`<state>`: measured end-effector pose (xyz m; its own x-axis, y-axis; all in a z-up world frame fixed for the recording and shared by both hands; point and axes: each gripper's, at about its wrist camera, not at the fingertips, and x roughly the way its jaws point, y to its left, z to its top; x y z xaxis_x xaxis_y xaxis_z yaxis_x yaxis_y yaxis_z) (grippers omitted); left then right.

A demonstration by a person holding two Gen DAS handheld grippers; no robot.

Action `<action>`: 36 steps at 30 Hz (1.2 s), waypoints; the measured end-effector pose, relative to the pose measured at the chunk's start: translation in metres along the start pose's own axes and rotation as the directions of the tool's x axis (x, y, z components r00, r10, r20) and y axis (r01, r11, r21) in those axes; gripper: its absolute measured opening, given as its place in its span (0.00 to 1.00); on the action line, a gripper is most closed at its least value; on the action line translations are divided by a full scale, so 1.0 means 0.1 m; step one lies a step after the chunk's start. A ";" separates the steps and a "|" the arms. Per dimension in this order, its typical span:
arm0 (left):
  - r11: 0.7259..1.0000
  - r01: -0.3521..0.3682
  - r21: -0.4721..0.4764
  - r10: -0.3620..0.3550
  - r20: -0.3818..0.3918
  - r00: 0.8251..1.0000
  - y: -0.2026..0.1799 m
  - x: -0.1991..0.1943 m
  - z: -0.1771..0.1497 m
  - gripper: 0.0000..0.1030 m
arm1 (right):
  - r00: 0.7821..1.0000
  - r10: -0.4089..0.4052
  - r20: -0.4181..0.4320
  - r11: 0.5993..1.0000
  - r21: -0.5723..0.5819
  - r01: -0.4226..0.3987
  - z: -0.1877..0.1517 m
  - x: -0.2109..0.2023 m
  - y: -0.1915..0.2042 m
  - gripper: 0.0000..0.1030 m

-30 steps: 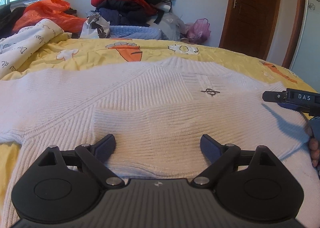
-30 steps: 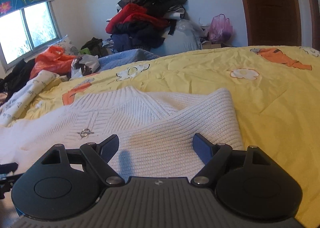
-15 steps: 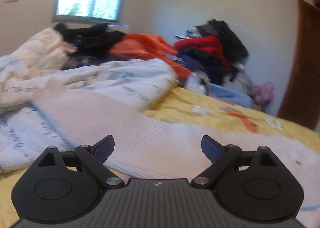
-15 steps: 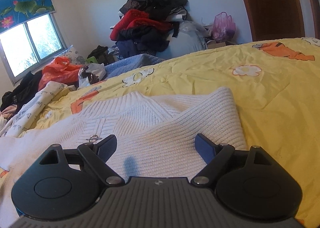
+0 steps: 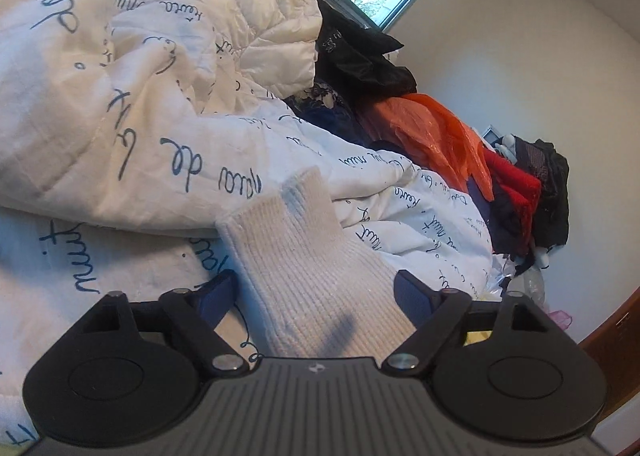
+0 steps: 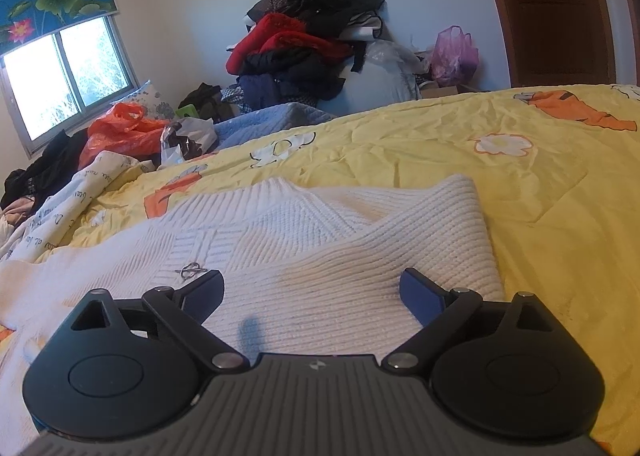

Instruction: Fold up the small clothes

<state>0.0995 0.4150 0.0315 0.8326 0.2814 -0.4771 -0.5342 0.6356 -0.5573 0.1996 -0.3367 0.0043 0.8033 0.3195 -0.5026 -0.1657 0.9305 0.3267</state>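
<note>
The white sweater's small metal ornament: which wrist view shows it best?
The right wrist view. The metal ornament lies on the white sweater chest panel, just beyond the open right hand-held gripper. The left wrist view shows only a sleeve cuff lying on the printed white quilt, no ornament.

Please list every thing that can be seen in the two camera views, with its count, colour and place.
sweater: one, white knit, flat on bed; its sleeve reaches onto the quilt
metal ring: one, silver, on sweater front
bedsheet: one, yellow with carrots and flowers
quilt: one, white with blue script, bunched left
orange bag: one, near window
clothes pile: one, red, black, navy, against wall
pink bag: one, by door
door: one, brown, right
window: one, lotus blind above
left tongs: open, around sleeve
right tongs: open, over sweater
</note>
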 end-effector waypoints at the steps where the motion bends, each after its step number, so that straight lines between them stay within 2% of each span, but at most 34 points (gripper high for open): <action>1: 1.000 -0.022 0.016 0.022 0.003 1.000 -0.02 0.01 0.00 0.57 | 1.000 0.001 0.000 1.000 0.000 -0.001 0.00 0.00 0.00 0.92; 2: 0.998 -0.048 0.030 0.048 0.003 0.999 -0.05 0.03 0.00 0.41 | 1.000 0.002 0.000 1.000 0.001 -0.002 0.00 0.00 0.00 0.92; 4: 0.993 -0.093 0.076 0.093 0.005 0.996 -0.08 0.03 0.00 0.27 | 1.000 0.000 -0.001 1.000 -0.001 0.000 0.00 0.00 0.00 0.92; 5: 0.989 -0.112 0.099 0.111 0.015 0.994 -0.10 0.01 0.00 0.14 | 1.000 -0.001 -0.001 1.000 -0.002 0.001 0.00 0.00 0.00 0.93; 6: 0.986 -0.123 0.115 0.122 0.023 0.992 -0.12 -0.02 0.01 0.09 | 1.000 -0.001 -0.001 1.000 -0.003 0.001 0.00 0.00 0.01 0.93; 10: 0.970 -0.179 0.164 0.166 0.089 0.982 -0.41 -0.22 -0.04 0.07 | 1.000 -0.005 -0.002 1.000 -0.008 0.005 0.00 0.00 0.01 0.93; 13: 0.958 -0.103 0.266 0.062 0.158 0.985 -0.97 -0.53 -0.27 0.07 | 1.000 -0.008 -0.003 1.000 -0.013 0.008 0.00 0.00 0.02 0.93; 14: 0.953 -0.065 0.297 0.017 0.162 0.987 -1.16 -0.62 -0.39 0.07 | 1.000 -0.008 -0.003 1.000 -0.013 0.008 0.00 0.00 0.02 0.93; 16: 0.925 0.035 0.380 -0.096 0.144 0.985 -1.64 -0.80 -0.75 0.07 | 1.000 -0.006 -0.002 1.000 -0.010 0.006 0.00 0.00 0.02 0.93; 19: 0.861 0.191 0.472 -0.243 0.051 0.969 -2.22 -0.98 -1.43 0.07 | 1.000 0.001 0.000 1.000 -0.001 -0.001 0.00 0.00 0.00 0.93; 22: 0.805 0.352 0.478 -0.329 -0.134 0.935 -2.61 -1.00 -2.18 0.07 | 1.000 0.006 0.002 1.000 0.007 -0.006 0.00 0.00 -0.01 0.93; 25: 0.759 0.433 0.487 -0.314 -0.310 0.897 -2.82 -0.91 -2.86 0.07 | 1.000 0.006 0.002 1.000 0.009 -0.006 0.00 -0.01 -0.01 0.92; 27: 0.726 0.424 0.541 -0.252 -0.365 0.896 -2.86 -0.83 -3.18 0.09 | 1.000 0.008 0.003 1.000 0.011 -0.008 0.00 -0.01 -0.02 0.92; 28: 0.713 0.416 0.565 -0.224 -0.378 0.898 -2.86 -0.81 -3.27 0.11 | 1.000 0.011 0.005 1.000 0.015 -0.011 0.00 -0.01 -0.02 0.92; 29: 0.698 0.425 0.576 -0.232 -0.379 0.896 -2.84 -0.84 -3.30 0.16 | 1.000 0.016 0.007 1.000 0.021 -0.016 0.01 -0.02 -0.03 0.92; 31: 0.664 0.480 0.573 -0.301 -0.383 0.873 -2.74 -0.99 -3.23 0.33 | 1.000 0.025 0.012 0.999 0.033 -0.026 0.01 -0.03 -0.06 0.92; 32: 0.644 0.512 0.568 -0.341 -0.387 0.857 -2.69 -1.10 -3.19 0.57 | 0.999 0.030 0.014 0.999 0.038 -0.030 0.01 -0.03 -0.07 0.93; 33: 0.630 0.524 0.573 -0.372 -0.370 0.851 -2.64 -1.18 -3.14 0.86 | 0.999 0.034 0.016 0.999 0.043 -0.034 0.01 -0.03 -0.08 0.93; 34: 0.628 0.515 0.583 -0.401 -0.324 0.857 -2.55 -1.29 -3.10 0.94 | 0.999 0.038 0.017 0.998 0.047 -0.039 0.01 -0.03 -0.08 0.93; 36: 0.624 0.494 0.606 -0.456 -0.231 0.860 -2.37 -1.47 -3.03 0.97 | 0.999 0.044 0.021 0.997 0.057 -0.045 0.01 -0.04 -0.10 0.93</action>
<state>0.0594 0.0048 0.0280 0.9253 -0.2140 -0.3131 0.1665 0.9710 -0.1717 0.1987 -0.3470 0.0038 0.8068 0.3567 -0.4710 -0.1694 0.9033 0.3941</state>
